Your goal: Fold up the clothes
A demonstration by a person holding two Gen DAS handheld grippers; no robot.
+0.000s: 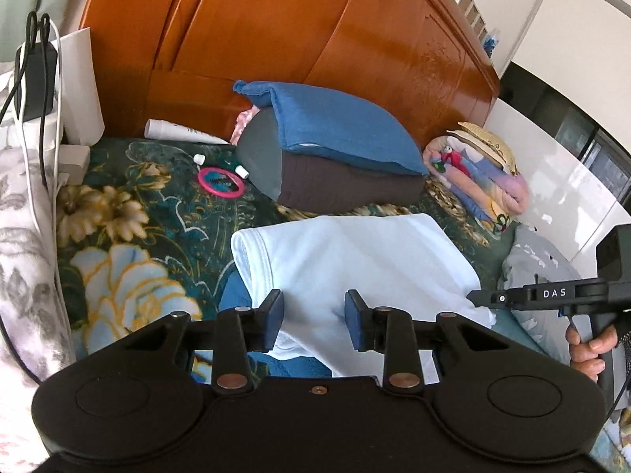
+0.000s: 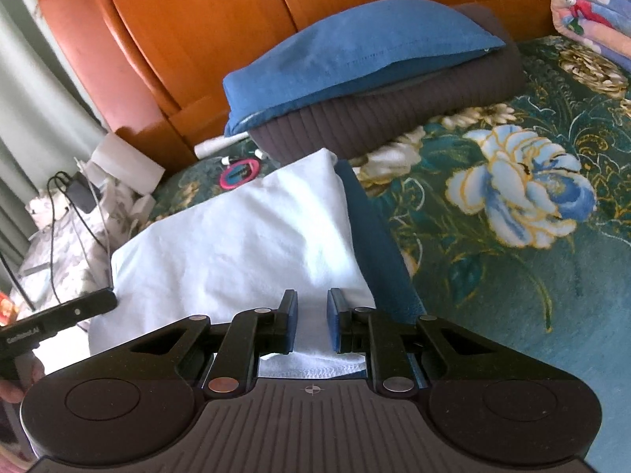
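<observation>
Both the left gripper (image 1: 314, 321) and the right gripper (image 2: 312, 321) clench their jaws on the white garment (image 1: 355, 260) over the floral bedspread (image 1: 130, 213).

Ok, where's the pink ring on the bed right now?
The pink ring lies on the floral bedspread left of the stacked pillows in the left wrist view, beyond the white garment, near the headboard.

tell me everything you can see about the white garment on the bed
The white garment is a soft, knit-looking top, folded into a rough rectangle with a stitched hem showing. It lies on the floral bedspread, partly over a blue cloth, in front of the stacked pillows. Its near edge runs between the fingers of both grippers.
</observation>
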